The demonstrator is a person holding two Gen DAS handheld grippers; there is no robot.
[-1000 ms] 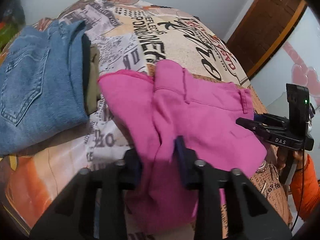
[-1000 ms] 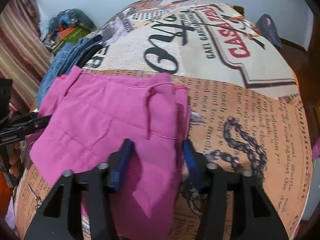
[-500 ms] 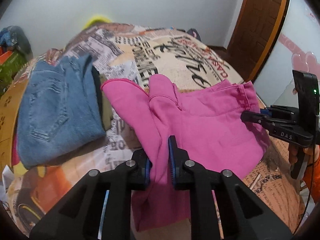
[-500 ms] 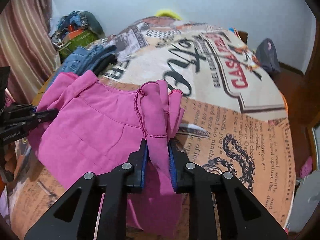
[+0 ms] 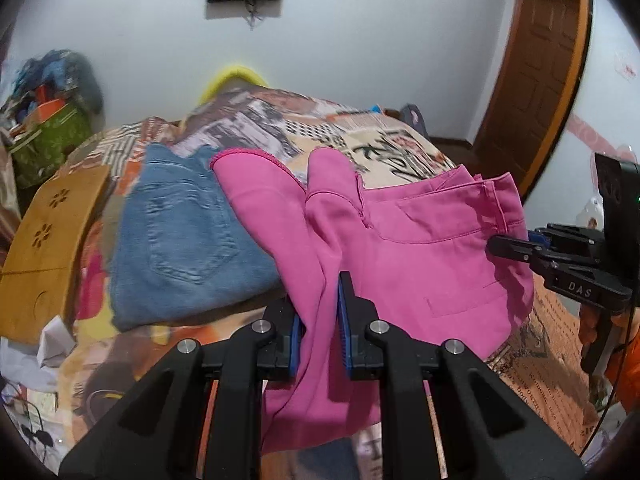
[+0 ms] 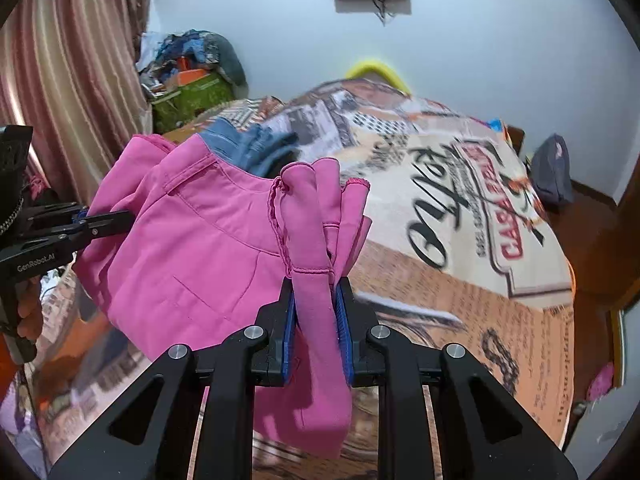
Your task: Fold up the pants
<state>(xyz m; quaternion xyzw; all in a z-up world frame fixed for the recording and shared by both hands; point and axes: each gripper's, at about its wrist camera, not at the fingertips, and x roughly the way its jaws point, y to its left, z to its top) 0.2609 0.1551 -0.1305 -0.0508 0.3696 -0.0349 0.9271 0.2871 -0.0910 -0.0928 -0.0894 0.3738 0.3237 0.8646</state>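
Pink pants [image 5: 404, 248] hang lifted above the bed between both grippers. My left gripper [image 5: 319, 312] is shut on a bunched fold near the leg end; its blue pads pinch the cloth. My right gripper [image 6: 315, 312] is shut on gathered fabric at the waistband end of the pink pants [image 6: 200, 248]. The right gripper also shows in the left wrist view [image 5: 516, 246] at the right edge of the pants, and the left gripper in the right wrist view [image 6: 108, 220] at their left edge. The cloth sags between the two holds.
Folded blue jeans [image 5: 188, 236] lie on the printed bedspread [image 6: 460, 240] to the left of the pants. A wooden board [image 5: 52, 232] lies at the bed's left edge. A cluttered green box [image 6: 192, 92] stands by the curtain. A door [image 5: 540, 64] is at right.
Both grippers closed on the pink pants and lifted them up off the bed; the views tilted upward, showing more wall.
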